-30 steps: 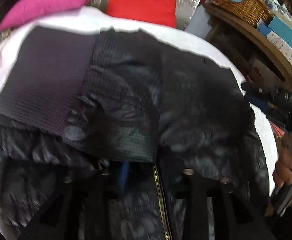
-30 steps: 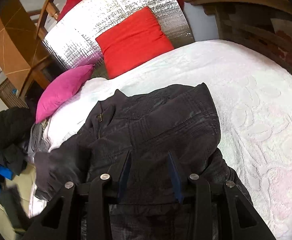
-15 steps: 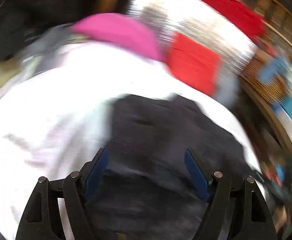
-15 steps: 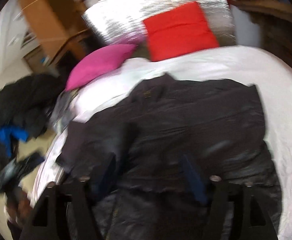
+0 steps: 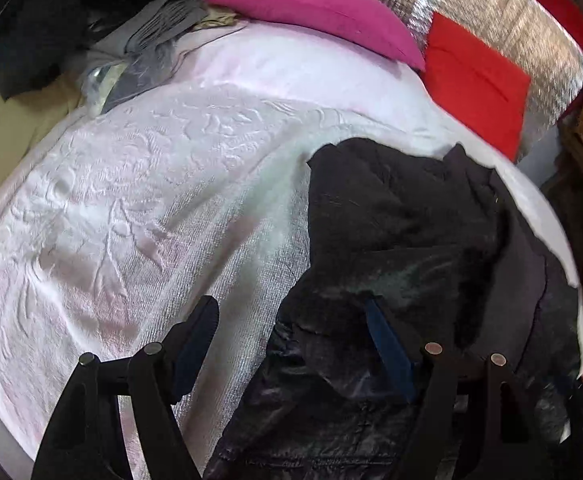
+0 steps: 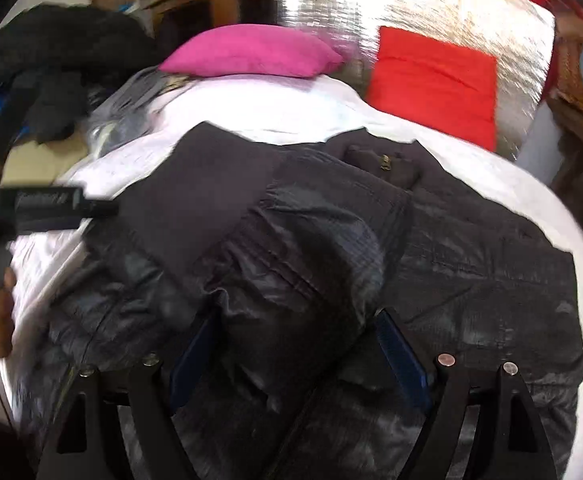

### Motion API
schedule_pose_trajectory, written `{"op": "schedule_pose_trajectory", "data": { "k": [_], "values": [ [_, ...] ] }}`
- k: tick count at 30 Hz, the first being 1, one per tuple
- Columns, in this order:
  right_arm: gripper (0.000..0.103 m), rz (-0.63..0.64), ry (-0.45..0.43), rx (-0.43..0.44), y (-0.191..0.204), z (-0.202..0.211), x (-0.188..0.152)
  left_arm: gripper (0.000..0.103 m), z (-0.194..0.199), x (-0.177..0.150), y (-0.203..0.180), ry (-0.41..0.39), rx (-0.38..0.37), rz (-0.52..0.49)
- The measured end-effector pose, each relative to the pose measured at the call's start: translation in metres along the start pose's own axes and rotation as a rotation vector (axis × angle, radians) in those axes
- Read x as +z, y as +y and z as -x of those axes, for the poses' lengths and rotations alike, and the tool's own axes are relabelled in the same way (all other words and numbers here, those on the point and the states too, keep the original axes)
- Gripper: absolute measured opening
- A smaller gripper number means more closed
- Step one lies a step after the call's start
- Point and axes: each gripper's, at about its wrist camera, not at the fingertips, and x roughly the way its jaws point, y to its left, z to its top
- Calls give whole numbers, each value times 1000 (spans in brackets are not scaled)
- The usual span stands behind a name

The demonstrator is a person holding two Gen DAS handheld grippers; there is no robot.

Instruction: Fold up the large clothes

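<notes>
the left gripper [image 5: 291,344] is spread wide, empty; the right gripper [image 6: 299,348] is easing narrower, pads clear of cloth. under and beyond both sets of fingers, the black jacket [image 6: 371,248] lies on the white bedspread [image 5: 131,208] (puffy, slick, probably light). pinch a hem or a sleeve edge. its near hem is cut off behind the fingers.
</notes>
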Motion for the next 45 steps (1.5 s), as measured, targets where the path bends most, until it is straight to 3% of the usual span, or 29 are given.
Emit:
{"op": "schedule_pose_trajectory", "data": {
  "k": [1,3,5,7,10,12,15,17,19,20,24,31,33,35,39,42,45],
  "values": [
    [65,-42,-8,7,-8,1,3,77,-3,0,-2,11,0,-12],
    [60,-116,-32,-11,-26,7,8,77,-9,-3,-10,37,-10,-40],
    [59,-223,-37,-51,-53,11,11,77,-16,-7,-18,70,-5,-80],
    [60,-344,18,-72,-88,6,9,77,-23,-9,-25,94,-8,-104],
    [60,-485,93,-38,-125,0,-4,77,-26,-13,-34,116,-18,-130],
    [60,-523,83,-3,-135,9,-7,77,-27,-13,-38,115,-12,-140],
    [61,-423,-15,20,-122,38,2,77,-27,-12,-36,123,-24,-123],
    [70,-333,-77,49,-102,55,10,77,-27,-11,-34,128,-35,-111],
    [87,-222,-135,66,-79,66,15,77,-26,-13,-28,130,-48,-98],
    [88,-166,-147,59,-64,68,17,77,-25,-12,-25,133,-59,-88],
    [88,59,-106,21,-19,44,17,77,-14,-9,-9,110,-62,-67],
    [88,166,-2,50,17,-8,27,77,-11,-7,1,98,-57,-72],
    [88,185,47,5,24,-28,24,77,-12,-6,3,104,-67,-60],
    [82,167,65,-23,22,-40,24,77,-12,-6,4,104,-65,-65],
    [31,48,40,-14,-8,-31,29,77,-13,-3,-3,87,-49,-85],
    [24,-17,10,-28,-37,-17,32,77,-10,-3,-9,64,-34,-103],
    [24,-156,-53,-9,-83,12,31,77,-5,-2,-17,14,1,-127]
  ]
}}
